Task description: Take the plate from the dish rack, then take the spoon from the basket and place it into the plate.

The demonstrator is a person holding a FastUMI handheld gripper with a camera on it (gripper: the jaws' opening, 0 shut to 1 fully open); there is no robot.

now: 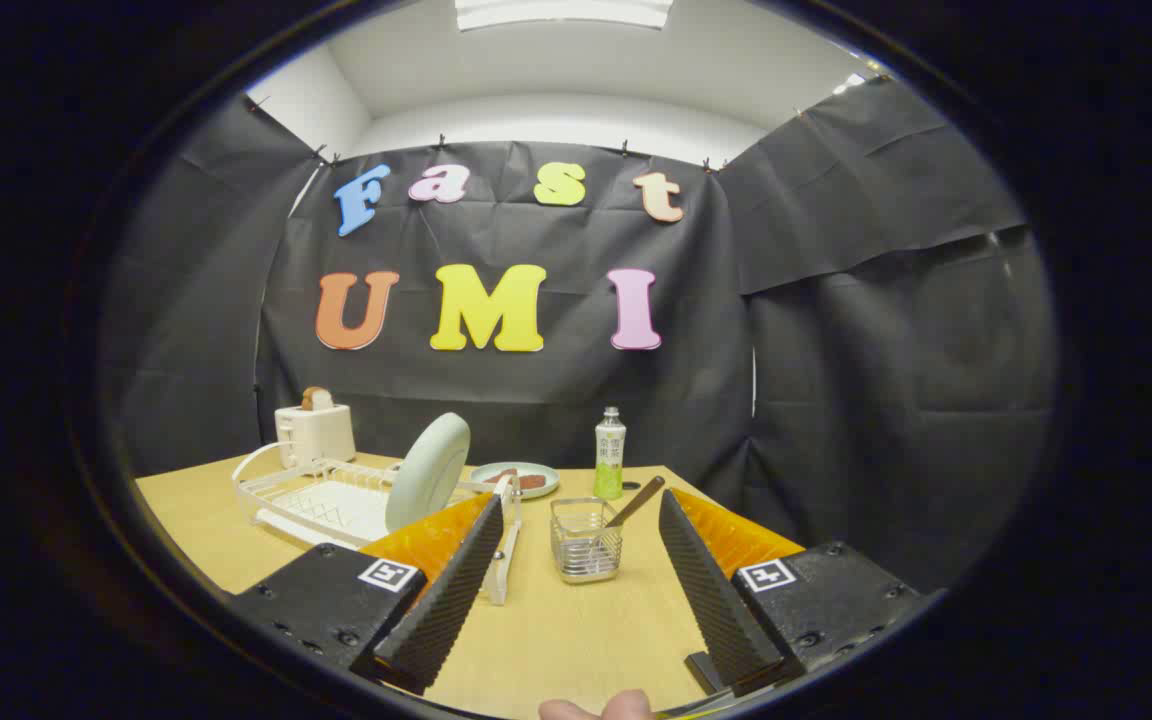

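Claw [576, 545] wide open and empty above bare table [556, 640], basket [586, 540] just ahead, plate [428, 470] seemingly upright in rack [306, 500]

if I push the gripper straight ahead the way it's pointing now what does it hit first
Most likely the wire basket with the spoon in it: it stands on the table just ahead, between the open fingers of the gripper. The plate in the dish rack sits off to the left. Depth is hard to judge.
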